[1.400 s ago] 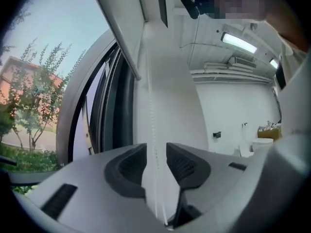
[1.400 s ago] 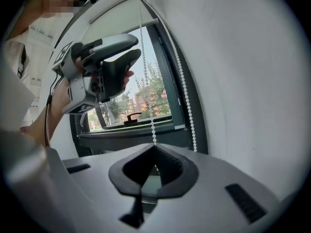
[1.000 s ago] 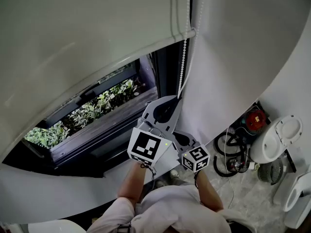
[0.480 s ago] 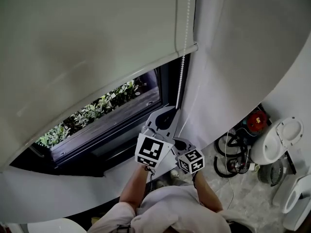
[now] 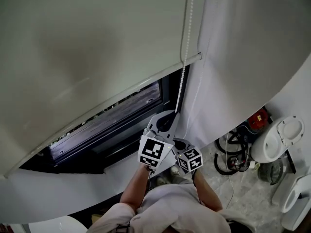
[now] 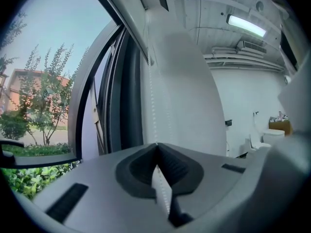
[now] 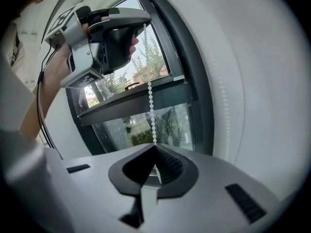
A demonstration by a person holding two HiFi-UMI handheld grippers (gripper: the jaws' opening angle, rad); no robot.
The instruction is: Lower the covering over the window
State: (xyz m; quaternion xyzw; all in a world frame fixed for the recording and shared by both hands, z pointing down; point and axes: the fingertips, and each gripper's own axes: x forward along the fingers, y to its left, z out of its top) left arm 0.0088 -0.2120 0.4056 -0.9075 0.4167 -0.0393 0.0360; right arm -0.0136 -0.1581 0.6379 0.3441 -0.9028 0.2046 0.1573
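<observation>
The pale roller blind (image 5: 92, 47) hangs over most of the window; its bottom bar (image 5: 146, 83) leaves a dark strip of glass (image 5: 112, 123) bare. A white bead chain (image 5: 183, 57) drops along the blind's right edge. My left gripper (image 5: 171, 115) is shut on the bead chain (image 6: 151, 96), just below the bar. Just below it, my right gripper (image 5: 180, 142) is shut on the same bead chain (image 7: 151, 106). In the right gripper view the chain runs taut from the left gripper (image 7: 144, 24) down into the right gripper (image 7: 155, 148). In its own view, the left gripper (image 6: 156, 145) points up along the window frame.
A white wall (image 5: 243, 57) stands right of the window, and a white sill (image 5: 58, 195) lies below it. On the floor at the right are coiled black cables (image 5: 228, 152), a red device (image 5: 258, 118) and white fixtures (image 5: 279, 137). Plants (image 6: 29, 176) grow outside.
The blind has come down, and its bottom bar now hides the plants outside. Both grippers have shifted slightly lower and to the right along the chain.
</observation>
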